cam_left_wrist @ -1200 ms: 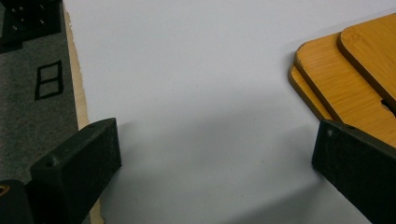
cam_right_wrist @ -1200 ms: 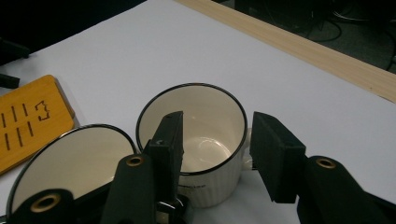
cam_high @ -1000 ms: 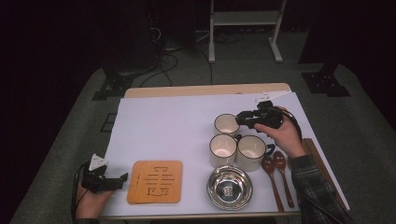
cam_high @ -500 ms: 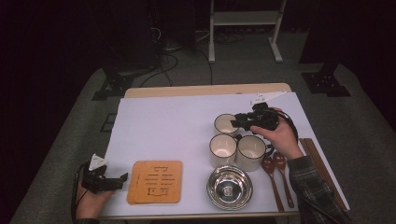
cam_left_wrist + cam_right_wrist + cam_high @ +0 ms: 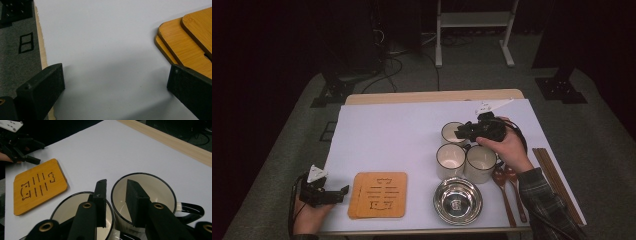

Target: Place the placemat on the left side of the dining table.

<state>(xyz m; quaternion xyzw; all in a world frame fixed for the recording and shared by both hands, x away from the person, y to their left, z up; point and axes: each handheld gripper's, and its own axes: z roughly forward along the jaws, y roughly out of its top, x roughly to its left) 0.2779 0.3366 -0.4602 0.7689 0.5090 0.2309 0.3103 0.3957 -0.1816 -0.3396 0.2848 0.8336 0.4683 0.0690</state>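
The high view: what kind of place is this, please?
Probably a lab or studio set up for recording, not a home: a table under white paper, dark surroundings, cables on grey carpet, and a metal stand behind.

The three cream mugs with black rims (image 5: 481, 161) look like glazed ceramic, smooth and glossy. The round steel bowl (image 5: 457, 200) is polished, mirror-bright metal. The orange square bamboo coasters (image 5: 378, 194) show fine grain under a satin finish. A matt white paper sheet (image 5: 397, 135) covers the pale wooden table (image 5: 432, 96). The two brown wooden spoons (image 5: 507, 187) look lacquered, and the black gripper jaws appear dull matt plastic
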